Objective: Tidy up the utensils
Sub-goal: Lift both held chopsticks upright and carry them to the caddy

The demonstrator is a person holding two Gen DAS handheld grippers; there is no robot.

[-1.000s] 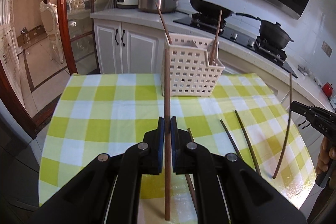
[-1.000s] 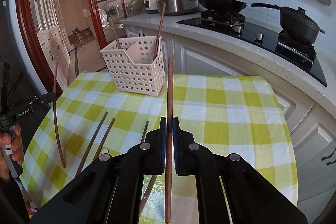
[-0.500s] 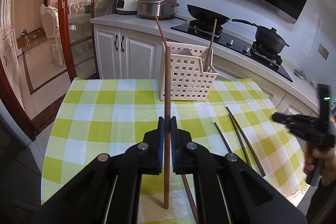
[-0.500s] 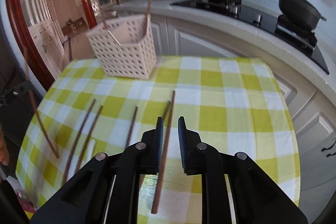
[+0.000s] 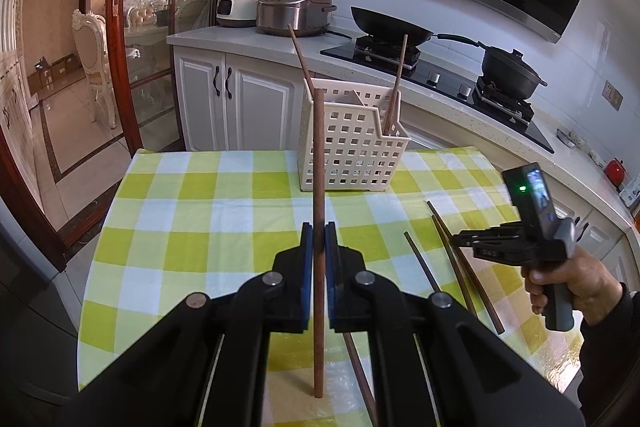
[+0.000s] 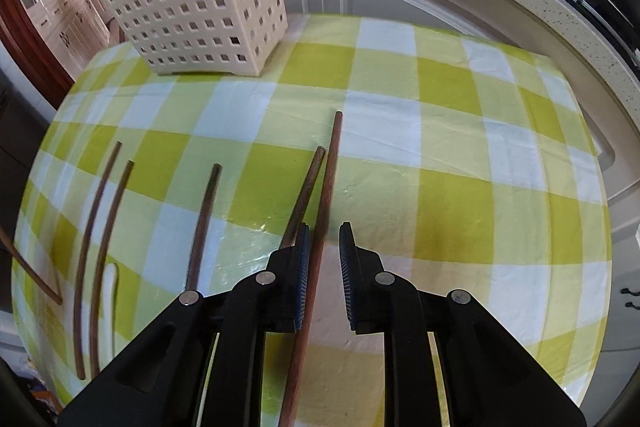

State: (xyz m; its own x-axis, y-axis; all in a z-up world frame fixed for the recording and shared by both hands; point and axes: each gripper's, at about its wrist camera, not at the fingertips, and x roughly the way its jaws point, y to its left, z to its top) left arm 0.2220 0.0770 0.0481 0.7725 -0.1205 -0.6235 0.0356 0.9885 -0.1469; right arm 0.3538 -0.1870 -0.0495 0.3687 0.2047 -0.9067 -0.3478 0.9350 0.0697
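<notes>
Roughly midway: two chopsticks (image 5: 394, 95) already stand in the white basket (image 5: 352, 147) at twelve o'clock on the checked table (image 5: 192, 207). The left gripper (image 5: 319, 247) pinches one chopstick (image 5: 319, 163) upright. The right gripper (image 6: 323, 259), jaws parted, straddles another chopstick (image 6: 326, 195) without clamping it; several loose chopsticks (image 6: 202, 223) remain around nine o'clock.

right gripper (image 6: 323, 247) parted, chopstick (image 6: 326, 195) between
</notes>
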